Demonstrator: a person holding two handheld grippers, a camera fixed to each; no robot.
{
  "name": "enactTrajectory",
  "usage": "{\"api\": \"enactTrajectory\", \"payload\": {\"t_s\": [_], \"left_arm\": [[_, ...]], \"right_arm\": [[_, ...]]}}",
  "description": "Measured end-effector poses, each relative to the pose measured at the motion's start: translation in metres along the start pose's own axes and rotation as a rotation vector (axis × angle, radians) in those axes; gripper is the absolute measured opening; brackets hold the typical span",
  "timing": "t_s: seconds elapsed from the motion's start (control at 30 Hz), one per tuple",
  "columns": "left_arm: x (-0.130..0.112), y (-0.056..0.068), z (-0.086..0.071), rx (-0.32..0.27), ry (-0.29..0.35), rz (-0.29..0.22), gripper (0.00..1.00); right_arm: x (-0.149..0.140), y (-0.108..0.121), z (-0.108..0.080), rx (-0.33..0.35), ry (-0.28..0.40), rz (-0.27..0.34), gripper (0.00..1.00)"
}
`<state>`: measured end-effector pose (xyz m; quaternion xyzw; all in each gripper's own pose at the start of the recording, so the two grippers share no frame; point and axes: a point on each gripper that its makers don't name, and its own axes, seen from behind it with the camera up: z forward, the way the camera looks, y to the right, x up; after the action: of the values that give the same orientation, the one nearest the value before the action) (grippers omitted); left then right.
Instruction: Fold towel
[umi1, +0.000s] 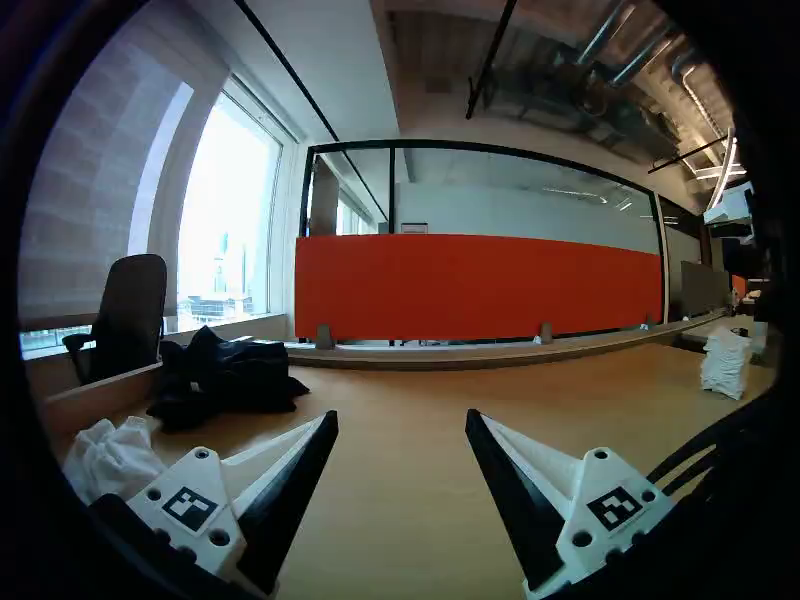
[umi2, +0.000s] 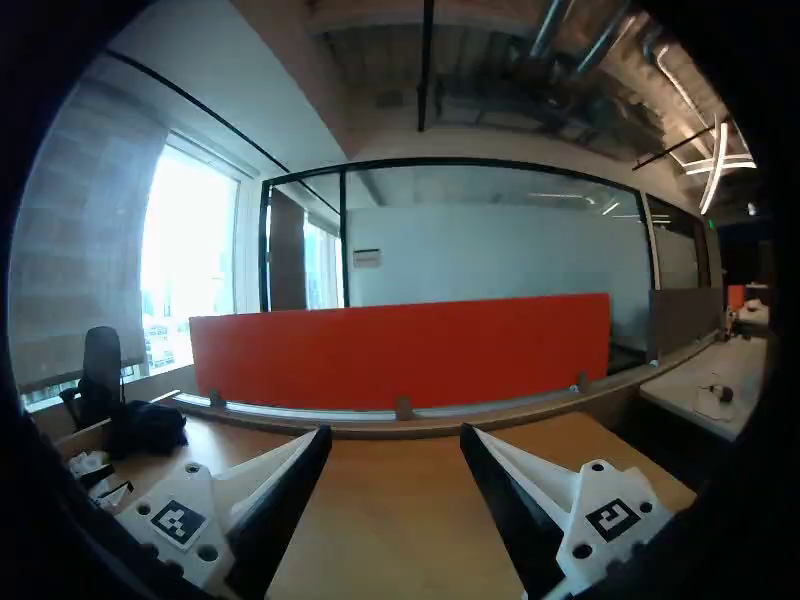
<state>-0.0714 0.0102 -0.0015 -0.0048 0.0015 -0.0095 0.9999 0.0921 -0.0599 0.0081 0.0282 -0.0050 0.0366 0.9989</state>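
Observation:
In the left gripper view my left gripper (umi1: 401, 425) is open above the wooden table (umi1: 400, 480), nothing between its fingers. A crumpled white towel (umi1: 108, 458) lies at the near left, beside the left finger. A stack of folded white towels (umi1: 725, 362) stands at the far right of the table. In the right gripper view my right gripper (umi2: 395, 440) is open too, held over the table (umi2: 390, 510) with its fingers empty. A bit of white cloth (umi2: 95, 468) shows at the left edge there.
A heap of black fabric (umi1: 225, 375) lies on the left of the table, also seen as the dark heap (umi2: 150, 425). An orange divider (umi1: 480, 285) runs along the table's far edge. A black office chair (umi1: 120, 315) stands by the window. Another desk (umi2: 715, 385) lies right.

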Motion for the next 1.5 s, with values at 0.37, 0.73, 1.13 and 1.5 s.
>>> {"api": "enactTrajectory", "payload": {"t_s": [0.37,0.73,1.13,1.5], "left_arm": [[-0.001,0.003,-0.002,-0.008,0.000,0.006,0.95],[-0.003,0.004,-0.002,-0.011,-0.002,0.009,0.95],[-0.003,0.004,0.000,-0.011,-0.002,0.009,0.95],[-0.005,0.003,0.000,-0.011,-0.001,0.009,0.95]], "right_arm": [[0.007,-0.002,-0.005,0.004,0.006,-0.014,0.99],[0.006,0.000,-0.010,0.002,0.017,-0.012,0.99],[-0.006,0.018,-0.007,-0.021,0.049,-0.035,0.99],[-0.041,0.038,-0.004,-0.033,0.045,-0.069,0.99]]}}
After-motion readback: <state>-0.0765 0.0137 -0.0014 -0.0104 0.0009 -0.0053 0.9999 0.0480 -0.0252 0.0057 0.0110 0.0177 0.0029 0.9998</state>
